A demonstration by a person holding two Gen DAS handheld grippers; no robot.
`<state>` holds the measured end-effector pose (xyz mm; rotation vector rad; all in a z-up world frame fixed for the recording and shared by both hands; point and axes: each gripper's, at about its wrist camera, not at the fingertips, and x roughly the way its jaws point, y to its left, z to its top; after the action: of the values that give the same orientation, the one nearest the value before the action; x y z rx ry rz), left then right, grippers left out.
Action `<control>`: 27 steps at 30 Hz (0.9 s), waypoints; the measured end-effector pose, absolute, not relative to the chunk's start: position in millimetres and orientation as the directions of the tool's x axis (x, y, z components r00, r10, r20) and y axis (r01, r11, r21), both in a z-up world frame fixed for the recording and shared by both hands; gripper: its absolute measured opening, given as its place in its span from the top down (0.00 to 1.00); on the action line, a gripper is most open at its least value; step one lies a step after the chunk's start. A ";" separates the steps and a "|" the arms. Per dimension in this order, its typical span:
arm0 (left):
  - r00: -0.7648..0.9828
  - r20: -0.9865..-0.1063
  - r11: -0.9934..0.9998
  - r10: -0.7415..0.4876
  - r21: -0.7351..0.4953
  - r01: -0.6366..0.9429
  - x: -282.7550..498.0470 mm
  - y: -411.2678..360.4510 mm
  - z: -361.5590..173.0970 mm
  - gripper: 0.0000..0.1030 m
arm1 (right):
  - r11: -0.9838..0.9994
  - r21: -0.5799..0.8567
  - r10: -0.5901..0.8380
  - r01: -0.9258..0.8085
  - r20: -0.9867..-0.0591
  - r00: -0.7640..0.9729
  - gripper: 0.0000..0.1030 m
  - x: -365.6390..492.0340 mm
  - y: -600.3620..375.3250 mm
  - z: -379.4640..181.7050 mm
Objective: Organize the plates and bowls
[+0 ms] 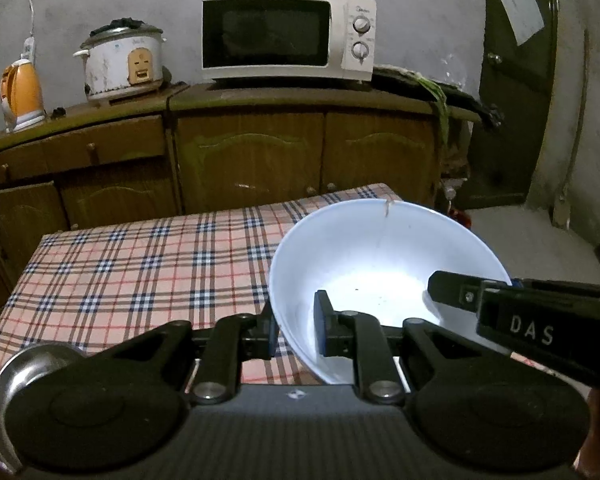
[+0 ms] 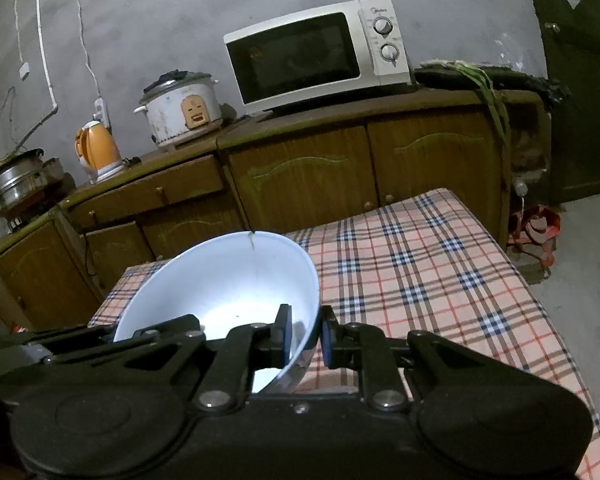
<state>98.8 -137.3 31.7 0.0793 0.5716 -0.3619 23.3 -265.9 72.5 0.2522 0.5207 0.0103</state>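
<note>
A white bowl (image 1: 380, 264) with a chipped far rim is held above the plaid tablecloth (image 1: 132, 264). My left gripper (image 1: 296, 330) straddles the bowl's left wall, one pad inside and one outside, closed on it. My right gripper (image 2: 305, 334) straddles the bowl's right wall (image 2: 220, 280) the same way, pinching it. The right gripper's finger also shows inside the bowl in the left wrist view (image 1: 460, 292). A steel bowl (image 1: 24, 368) sits at the lower left, partly hidden behind my left gripper.
The plaid-covered table (image 2: 440, 272) stands in front of a wooden cabinet (image 1: 252, 148). On the cabinet are a microwave (image 1: 288, 36), a rice cooker (image 1: 122, 64) and an orange kettle (image 1: 22, 96). A dark door (image 1: 516, 80) is at the right.
</note>
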 end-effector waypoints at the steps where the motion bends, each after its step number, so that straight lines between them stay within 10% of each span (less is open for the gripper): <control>1: 0.777 -0.545 0.934 -0.313 -0.028 0.357 97.7 -137.7 30.0 0.82 | 0.969 0.241 0.072 0.056 -0.493 0.867 0.81 21.2 -266.2 70.4; 27: 0.653 -0.681 0.911 -0.331 -0.050 0.409 84.2 -146.8 -38.8 0.82 | 0.955 0.264 0.062 0.138 -0.628 0.776 0.81 -1.0 -283.1 -8.9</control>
<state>84.2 -146.8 -38.8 0.1110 0.7492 -0.4204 -1.0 -283.1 -8.9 0.3057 0.6844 -0.0418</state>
